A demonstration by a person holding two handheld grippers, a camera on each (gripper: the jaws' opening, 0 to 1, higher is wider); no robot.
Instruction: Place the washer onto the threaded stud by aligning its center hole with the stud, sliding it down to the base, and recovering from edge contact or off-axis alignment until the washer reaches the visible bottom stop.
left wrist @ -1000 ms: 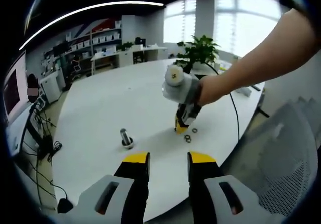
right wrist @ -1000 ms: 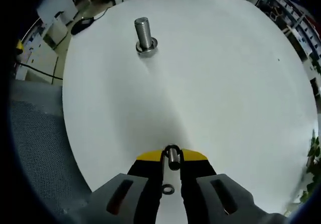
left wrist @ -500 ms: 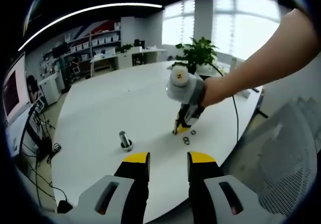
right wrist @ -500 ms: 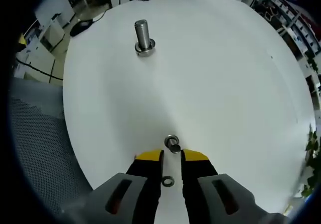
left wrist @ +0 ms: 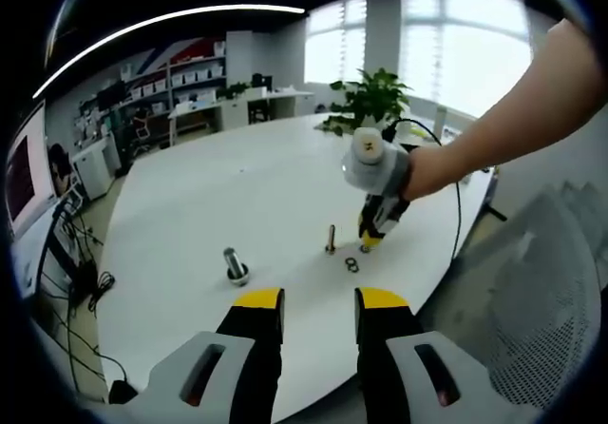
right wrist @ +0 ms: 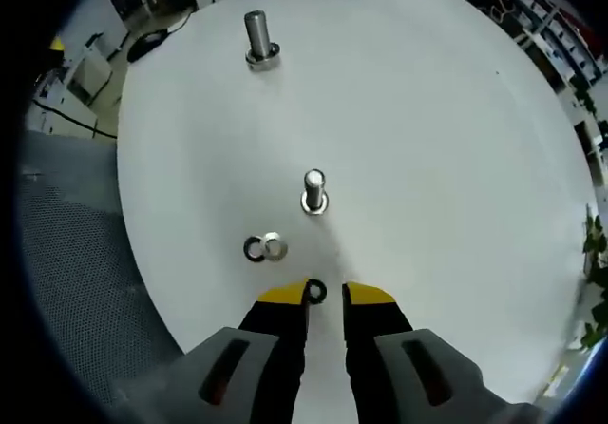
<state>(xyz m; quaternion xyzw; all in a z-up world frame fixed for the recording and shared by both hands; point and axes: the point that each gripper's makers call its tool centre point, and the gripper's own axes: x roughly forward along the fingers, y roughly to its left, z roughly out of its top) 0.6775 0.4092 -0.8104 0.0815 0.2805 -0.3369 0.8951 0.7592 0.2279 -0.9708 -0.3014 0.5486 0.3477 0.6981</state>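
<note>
Round white table [right wrist: 456,158] carrying two upright threaded metal studs: near stud [right wrist: 314,192] [left wrist: 331,240] standing on its flanged base ahead of the right gripper [right wrist: 326,294] [left wrist: 370,243], far stud [right wrist: 258,39] [left wrist: 234,264] well apart toward the table edge. Pair of small washers, one dark [right wrist: 253,249] and one bright steel [right wrist: 275,246], lying flat and touching each other, just beside the near stud's base. Third small dark ring washer [right wrist: 314,291] seen at the yellow fingertips [right wrist: 282,296] of the right gripper, jaws parted by a narrow gap; whether gripped or merely lying on the table between the tips cannot be told. Left gripper [left wrist: 318,299] hovering off the table's near edge, yellow-tipped jaws moderately apart with nothing between them. Grey mesh chair back [right wrist: 66,253] beside the table edge; potted green plant [left wrist: 372,96] at the far side.
</note>
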